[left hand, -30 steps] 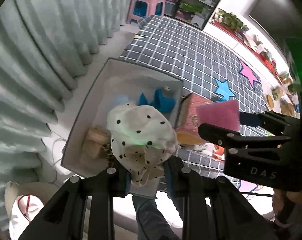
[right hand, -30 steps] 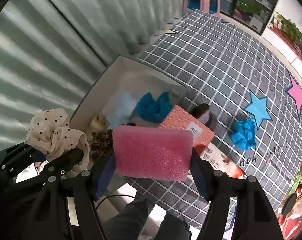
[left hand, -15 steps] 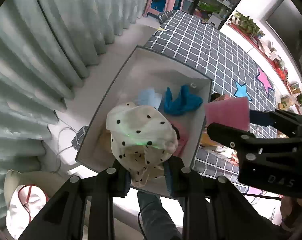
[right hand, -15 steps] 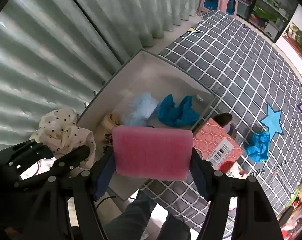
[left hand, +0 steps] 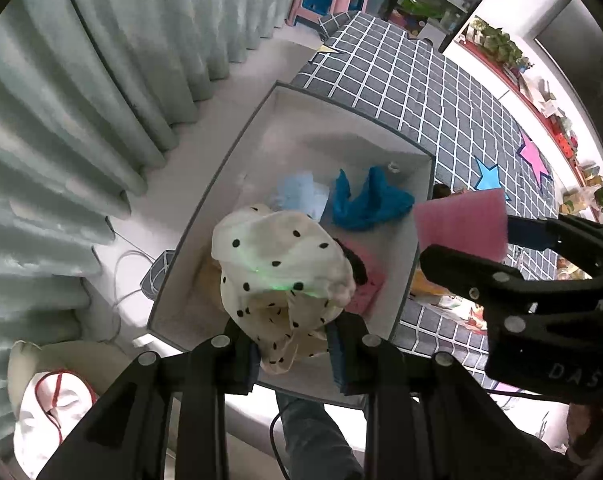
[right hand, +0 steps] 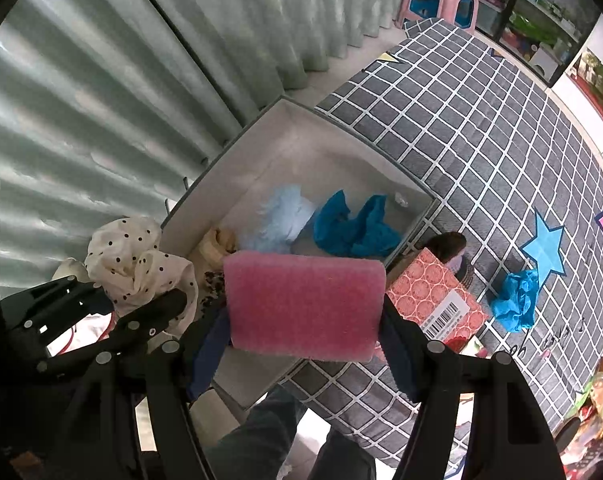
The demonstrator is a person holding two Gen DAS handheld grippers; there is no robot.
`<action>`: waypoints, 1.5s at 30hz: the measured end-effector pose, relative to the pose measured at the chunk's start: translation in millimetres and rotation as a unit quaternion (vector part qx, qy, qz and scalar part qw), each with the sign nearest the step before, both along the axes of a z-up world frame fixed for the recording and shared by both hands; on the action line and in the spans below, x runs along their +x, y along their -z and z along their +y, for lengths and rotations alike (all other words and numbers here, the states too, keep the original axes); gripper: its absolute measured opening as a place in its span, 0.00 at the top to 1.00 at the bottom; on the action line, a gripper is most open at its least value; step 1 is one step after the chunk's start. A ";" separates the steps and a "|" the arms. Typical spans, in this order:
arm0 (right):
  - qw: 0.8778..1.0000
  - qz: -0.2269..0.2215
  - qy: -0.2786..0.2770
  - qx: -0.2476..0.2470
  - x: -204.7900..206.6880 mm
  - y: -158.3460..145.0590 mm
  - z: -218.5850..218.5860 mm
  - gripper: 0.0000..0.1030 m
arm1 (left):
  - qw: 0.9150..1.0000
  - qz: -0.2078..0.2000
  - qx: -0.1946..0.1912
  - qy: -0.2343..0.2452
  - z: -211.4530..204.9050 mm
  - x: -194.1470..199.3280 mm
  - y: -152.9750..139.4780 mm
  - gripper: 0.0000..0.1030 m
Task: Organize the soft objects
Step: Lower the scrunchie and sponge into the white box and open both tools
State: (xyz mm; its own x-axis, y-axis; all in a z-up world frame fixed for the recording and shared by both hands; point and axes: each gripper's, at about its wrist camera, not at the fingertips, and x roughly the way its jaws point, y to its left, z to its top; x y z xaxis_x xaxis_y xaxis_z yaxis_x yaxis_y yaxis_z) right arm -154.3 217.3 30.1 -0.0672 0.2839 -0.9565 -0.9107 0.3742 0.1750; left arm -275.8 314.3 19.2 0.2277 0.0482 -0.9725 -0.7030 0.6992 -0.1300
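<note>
My left tool [left hand: 293, 356] grips the dotted scrunchie [left hand: 281, 264] directly above the grey box [left hand: 221, 176]; my right tool [right hand: 303, 346] clamps the pink sponge [right hand: 303, 304] over its near edge.

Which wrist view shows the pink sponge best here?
The right wrist view: the pink sponge fills the centre, its broad face showing between the right gripper fingers. The left wrist view catches it only small, off to the right, partly hidden behind a black finger.
</note>
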 end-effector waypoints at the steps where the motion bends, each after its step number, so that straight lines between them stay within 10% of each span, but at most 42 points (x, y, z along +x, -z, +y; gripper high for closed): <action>1: 1.000 0.000 0.000 -0.001 0.6 0.5 0.8 0.31 | 1.000 0.001 -0.001 0.000 1.0 0.0 0.9 0.71; 34: 1.000 0.009 -0.003 -0.023 8.2 22.0 26.1 0.31 | 1.000 0.022 -0.017 0.004 15.9 15.3 22.9 0.68; 45: 0.999 0.035 -0.001 -0.005 13.5 17.9 28.6 0.27 | 1.000 0.010 -0.016 0.005 11.3 21.0 18.4 0.20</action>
State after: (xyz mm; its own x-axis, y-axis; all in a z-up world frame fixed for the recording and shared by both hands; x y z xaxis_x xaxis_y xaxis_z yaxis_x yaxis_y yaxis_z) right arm -140.8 245.9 12.3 -0.1339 0.2741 -0.9523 -0.8971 0.3748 0.2340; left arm -254.8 325.6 0.8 0.2094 0.0149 -0.9777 -0.6982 0.7023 -0.1388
